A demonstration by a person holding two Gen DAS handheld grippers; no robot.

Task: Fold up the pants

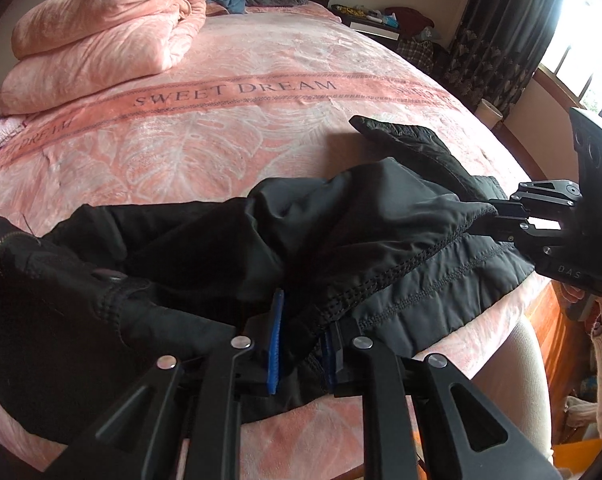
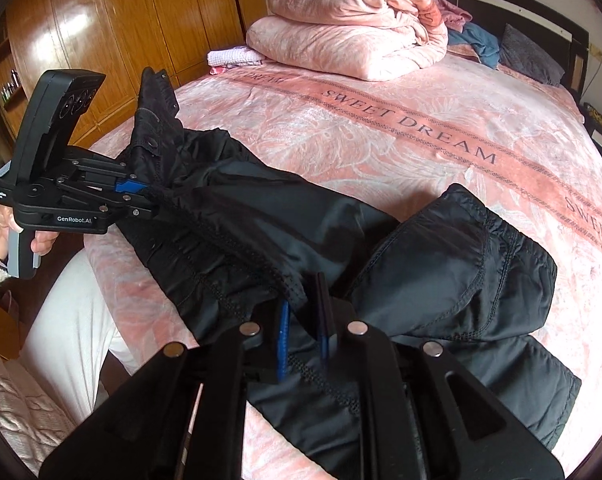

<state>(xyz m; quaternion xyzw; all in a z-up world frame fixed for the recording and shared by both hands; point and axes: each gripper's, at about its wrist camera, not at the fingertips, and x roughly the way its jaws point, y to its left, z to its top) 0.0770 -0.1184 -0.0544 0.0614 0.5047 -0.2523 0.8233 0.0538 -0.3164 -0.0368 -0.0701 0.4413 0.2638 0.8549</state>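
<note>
The black, shiny, padded pants (image 2: pixel 301 240) lie bunched up along the near edge of the big bed with the pink leaf-print blanket (image 1: pixel 221 128). Part of them hangs a little over that edge.

Here is what I think could go wrong. The cloth is slippery, and each gripper pinches only a thin bit of the stitched hem. If the person pulls hard or fast, the hem could slide out from between the blue pads. Then that end would flop down, maybe off the bed. The pants are also twisted and lumpy in the middle, so a fold made now could come out crooked. One loose end (image 1: pixel 397 136) lies flat on the blanket by itself and could get left behind.

The left gripper (image 1: pixel 301 344) is squeezed tight on the hem right in front of it. The right gripper (image 2: pixel 305 320) is squeezed on the hem too, further along the same edge. The pants stretch between the two grippers and spread away from them, across the blanket.

Farther back on the bed sits a folded pink fluffy quilt (image 2: pixel 357 24). A brown wooden wardrobe (image 2: pixel 101 40) stands behind the bed.
</note>
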